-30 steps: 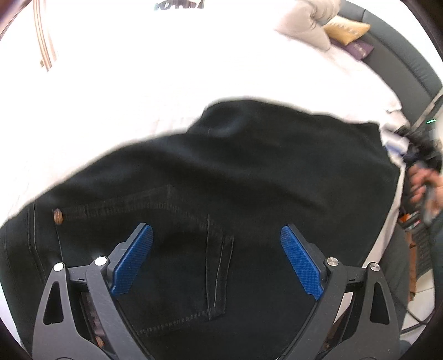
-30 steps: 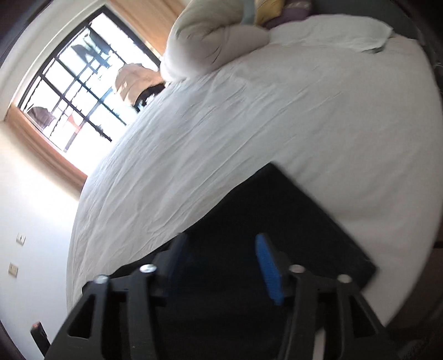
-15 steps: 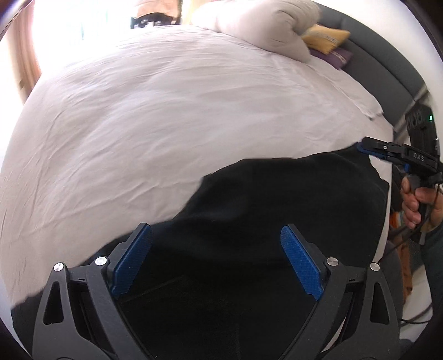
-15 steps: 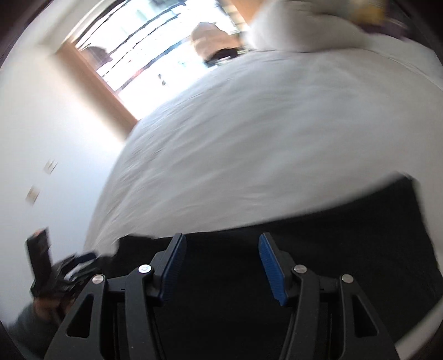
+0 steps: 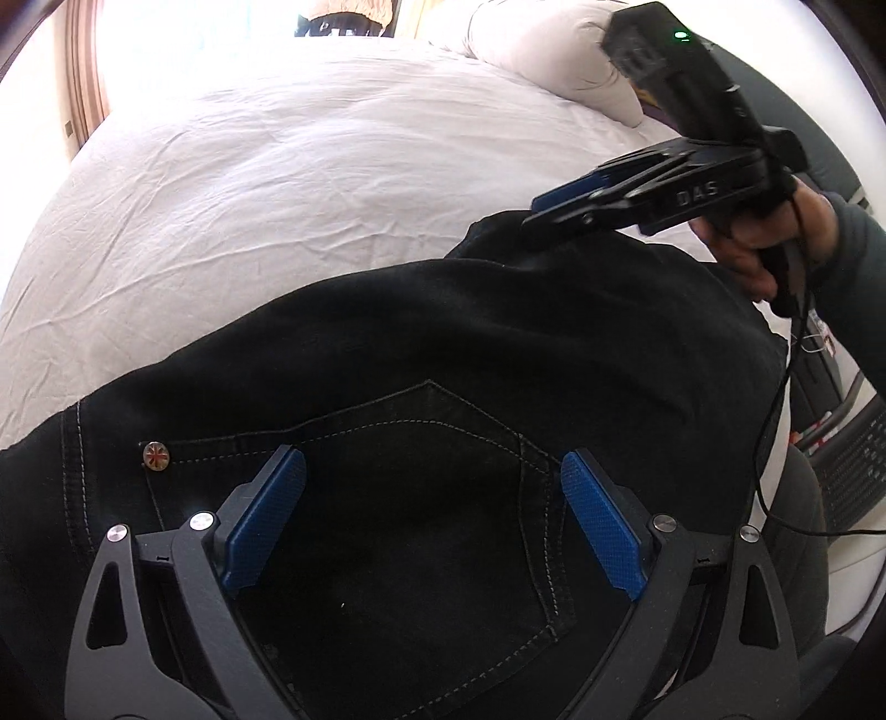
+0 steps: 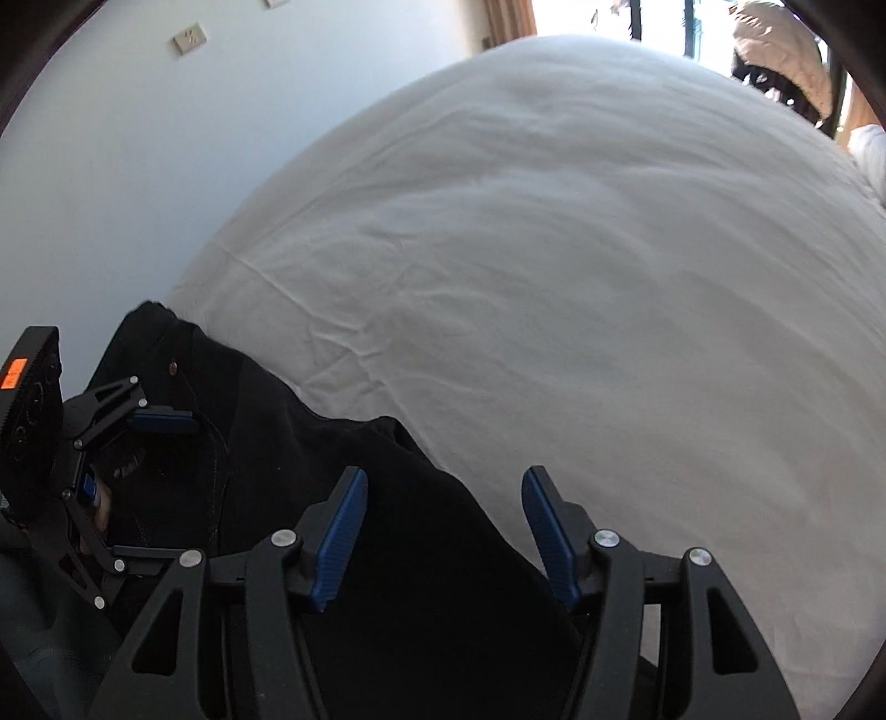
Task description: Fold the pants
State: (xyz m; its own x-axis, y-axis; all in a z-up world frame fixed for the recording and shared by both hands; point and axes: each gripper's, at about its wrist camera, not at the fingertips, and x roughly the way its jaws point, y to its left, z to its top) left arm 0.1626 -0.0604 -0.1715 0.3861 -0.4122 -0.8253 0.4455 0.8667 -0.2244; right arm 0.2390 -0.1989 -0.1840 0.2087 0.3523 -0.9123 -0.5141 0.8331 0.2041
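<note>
Black pants (image 5: 443,343) lie on the white bed (image 5: 332,166), back pocket and a metal rivet (image 5: 155,456) facing up. My left gripper (image 5: 432,482) is open and empty, hovering just over the back pocket. My right gripper (image 6: 443,493) is open and empty, over the far edge of the pants (image 6: 387,498) where the cloth meets the sheet. In the left wrist view the right gripper (image 5: 559,205) shows at the upper right above the pants' far corner. In the right wrist view the left gripper (image 6: 160,482) shows at the far left over the waist area.
A rolled white duvet (image 5: 554,55) and a dark headboard (image 5: 819,127) are at the far right of the bed. A bright window (image 6: 692,22) and a chair with clothing (image 6: 781,55) stand beyond the bed. A wall with sockets (image 6: 190,40) is on the left.
My left gripper has dropped back low over the back pocket. My right gripper has swung across toward the pants' far edge, nearer the left one. Both stayed open.
</note>
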